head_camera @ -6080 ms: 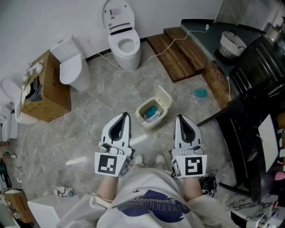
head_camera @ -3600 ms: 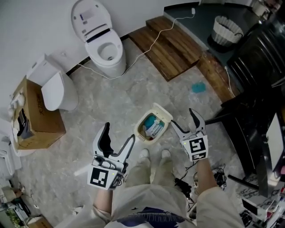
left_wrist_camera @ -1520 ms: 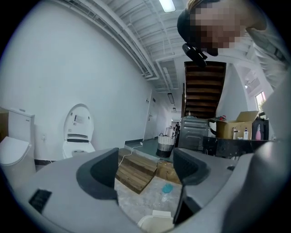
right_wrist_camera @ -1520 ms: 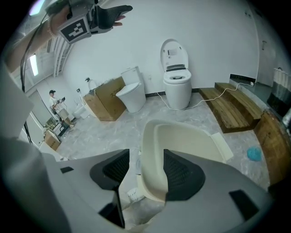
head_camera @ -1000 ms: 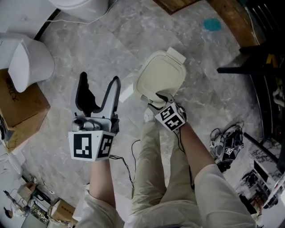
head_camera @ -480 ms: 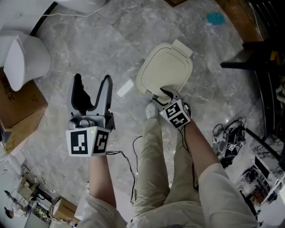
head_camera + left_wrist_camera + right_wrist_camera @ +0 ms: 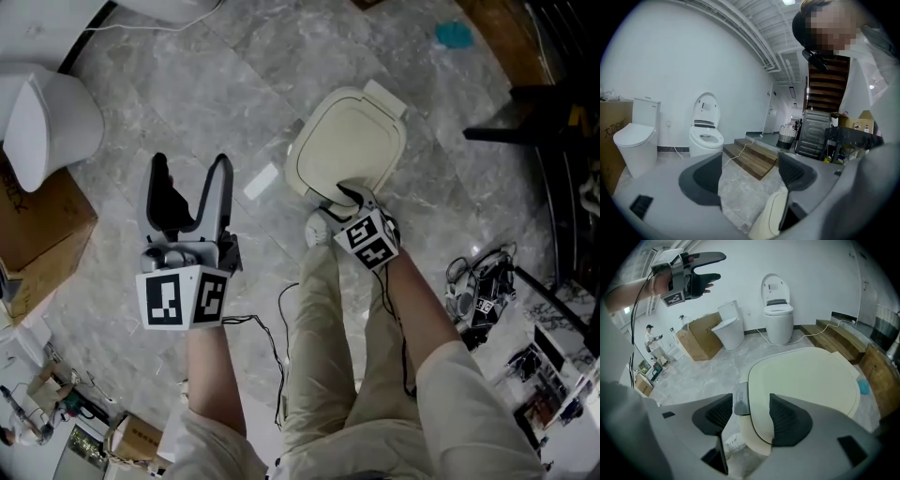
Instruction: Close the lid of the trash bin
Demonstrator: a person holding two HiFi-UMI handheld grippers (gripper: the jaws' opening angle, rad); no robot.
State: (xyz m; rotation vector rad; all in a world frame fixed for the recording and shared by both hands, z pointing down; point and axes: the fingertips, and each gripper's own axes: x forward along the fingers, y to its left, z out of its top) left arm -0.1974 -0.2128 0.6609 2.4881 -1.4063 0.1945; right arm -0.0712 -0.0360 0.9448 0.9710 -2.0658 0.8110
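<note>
While the lid (image 7: 347, 141) lies flat, a shoe (image 7: 319, 228) sits beside — toilet (image 7: 47, 122) apart.

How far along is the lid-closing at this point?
Done: the lid lies flat on the trash bin. In hand: the right gripper straddles its front edge by the push latch, fingers opening. Left: pull that gripper away; the left gripper hovers open, aside.
</note>
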